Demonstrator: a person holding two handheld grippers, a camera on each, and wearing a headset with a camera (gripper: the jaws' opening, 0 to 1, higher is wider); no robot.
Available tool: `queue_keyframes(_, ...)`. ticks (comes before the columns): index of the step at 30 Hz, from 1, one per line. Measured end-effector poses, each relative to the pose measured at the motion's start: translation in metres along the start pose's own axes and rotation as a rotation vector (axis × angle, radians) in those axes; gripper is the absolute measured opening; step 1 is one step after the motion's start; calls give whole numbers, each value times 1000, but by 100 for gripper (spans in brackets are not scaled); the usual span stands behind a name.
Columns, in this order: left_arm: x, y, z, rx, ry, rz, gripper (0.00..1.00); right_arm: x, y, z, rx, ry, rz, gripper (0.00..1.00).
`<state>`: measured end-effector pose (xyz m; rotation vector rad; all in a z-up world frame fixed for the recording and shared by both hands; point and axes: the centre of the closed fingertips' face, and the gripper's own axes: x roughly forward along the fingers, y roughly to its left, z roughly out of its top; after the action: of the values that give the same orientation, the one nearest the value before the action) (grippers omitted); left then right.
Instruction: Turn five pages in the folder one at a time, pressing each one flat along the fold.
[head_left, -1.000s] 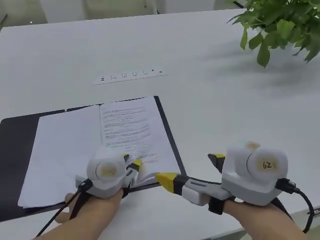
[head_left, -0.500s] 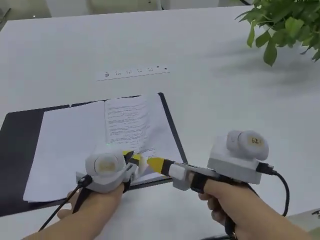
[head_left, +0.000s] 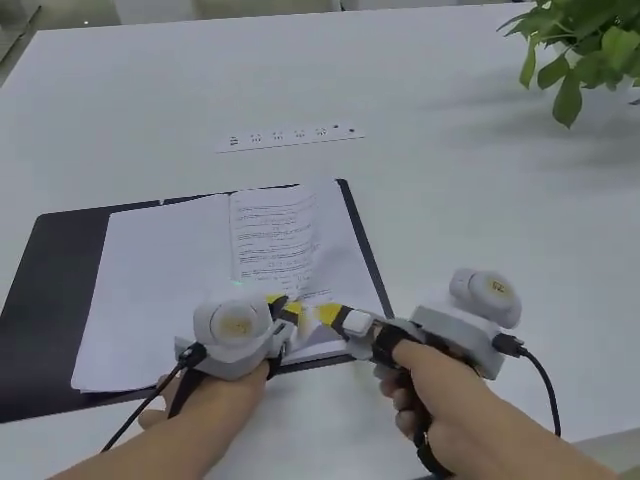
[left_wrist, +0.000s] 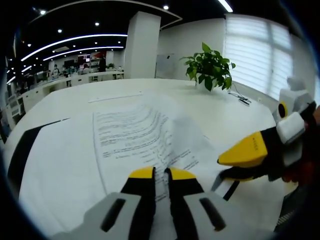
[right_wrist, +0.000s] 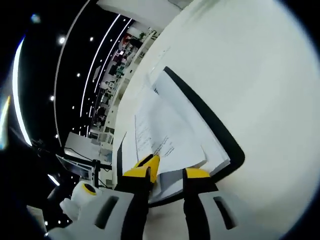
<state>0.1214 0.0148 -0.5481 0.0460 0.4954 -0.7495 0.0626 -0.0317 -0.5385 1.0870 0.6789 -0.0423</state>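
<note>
Both low: left hand-held gripper (left_wrist: 161, 173) closed, empty, over the page (left_wrist: 131, 131); right hand-held gripper (right_wrist: 173, 166), angled inward, parted around its corner.

We look down on a broad white worktop (head_left: 480, 200), with a white power strip (head_left: 290, 135) lying toward its far edge and a leafy green plant (head_left: 585, 45) at its far right corner. In the left gripper view we see an open-plan office beyond the worktop: a square white column (left_wrist: 141, 45), bright windows with white blinds (left_wrist: 255, 50) on the right, and a dark ceiling crossed by curved light strips (left_wrist: 75, 42).
</note>
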Motion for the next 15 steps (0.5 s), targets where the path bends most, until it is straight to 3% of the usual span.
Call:
queue_keyframes(3, 0, 0, 0, -2, -2, 0, 8, 1, -7, 4, 104, -29, -15, 15)
queue_keyframes(5, 0, 0, 0, -3, -2, 0, 8, 1, -20, 5, 131, -42, -59, 4)
queue_keyframes(6, 1, 0, 0, -3, -2, 0, 8, 2, -21, 6, 125, -45, -51, 0)
queue_keyframes(9, 1, 0, 0, -3, 0, -2, 8, 2, -21, 6, 168, -67, -43, 0)
queue_keyframes(15, 1, 0, 1, -12, 6, -4, 8, 0, -14, 10, 120, -102, -38, 0)
